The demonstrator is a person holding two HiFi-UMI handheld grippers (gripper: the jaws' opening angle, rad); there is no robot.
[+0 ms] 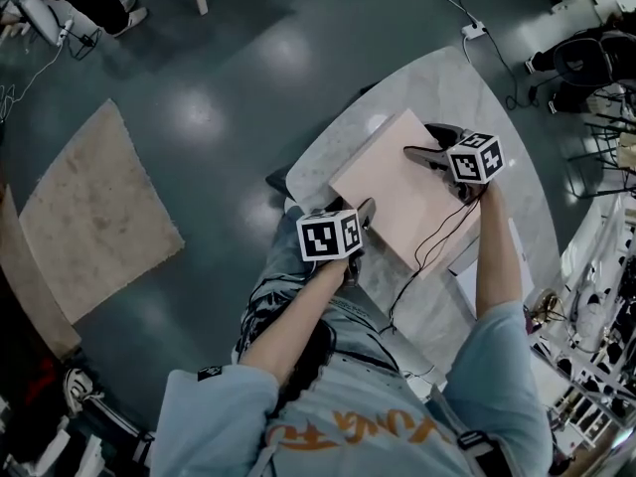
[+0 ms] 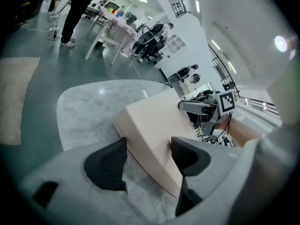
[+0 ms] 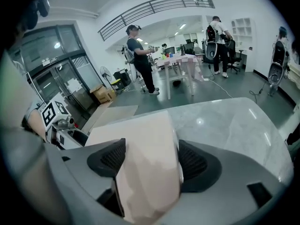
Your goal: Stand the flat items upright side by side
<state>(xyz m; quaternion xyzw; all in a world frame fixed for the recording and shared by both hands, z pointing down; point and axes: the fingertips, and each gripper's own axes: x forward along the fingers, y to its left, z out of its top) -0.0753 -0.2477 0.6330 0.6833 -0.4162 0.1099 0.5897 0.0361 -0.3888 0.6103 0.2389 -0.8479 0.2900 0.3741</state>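
Table: a rounded pale marble table [image 1: 437,78] runs from the middle of the head view toward 1 o'clock.
Slab: one pale pink slab [image 1: 393,192] lies broad face up on the table, close to the table's 9 o'clock rim. It is not upright.
Left gripper: the left gripper [image 1: 364,215] sits at the slab's 7 o'clock corner. Its jaws stand wide astride that corner, with one pad over the top face and the other clear of the edge, marble showing between.
Right gripper: the right gripper [image 1: 425,143] comes in at the slab's 2 o'clock edge. In its own view the slab fills the gap and both pads press on it, clamped.
Rug: a beige rug [image 1: 94,217] lies on the dark floor at 9 o'clock, well apart from the table.
Power strip: a white power strip [image 1: 473,30] lies on the floor at 1 o'clock, just beyond the table.
Background: a person [image 3: 140,62] stands by desks far behind.
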